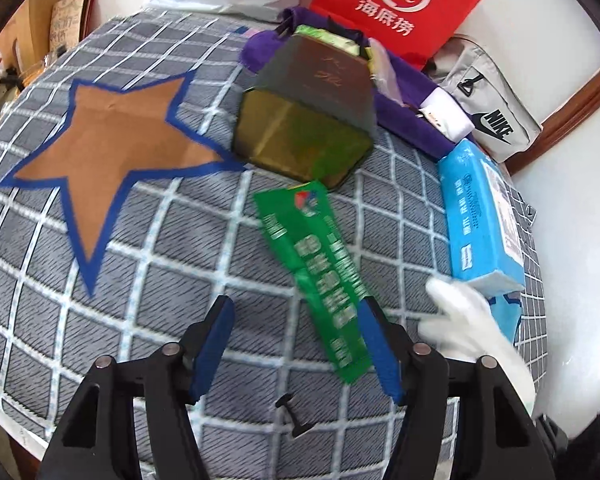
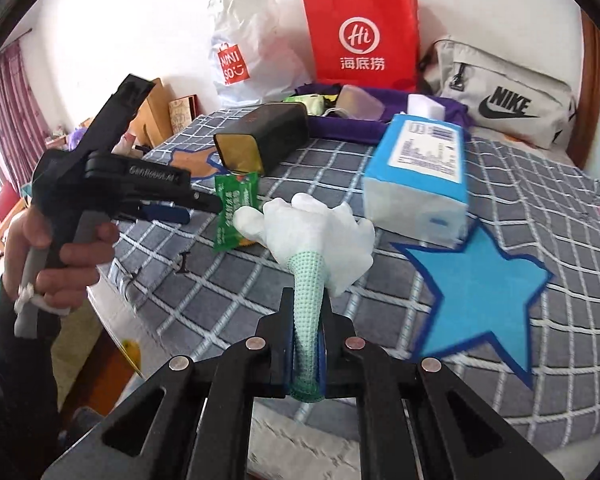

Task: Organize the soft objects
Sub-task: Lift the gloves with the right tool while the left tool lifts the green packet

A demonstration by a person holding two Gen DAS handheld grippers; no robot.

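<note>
Clamping a white glove (image 2: 320, 224) by its green cuff at frame centre, the right gripper (image 2: 306, 344) hangs over the checked bedspread (image 2: 220, 300); the left gripper (image 1: 296, 344), jaws apart, straddles a green packet (image 1: 320, 276) at lower centre.

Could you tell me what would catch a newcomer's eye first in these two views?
Probably the white glove, held out by its green cuff in the shut fingers of the right gripper above the checked bedspread. Next come the two paper stars lying on that cover: a blue star to the glove's right, and a brown star edged in blue. The red paper bag stands against the wall behind.
</note>
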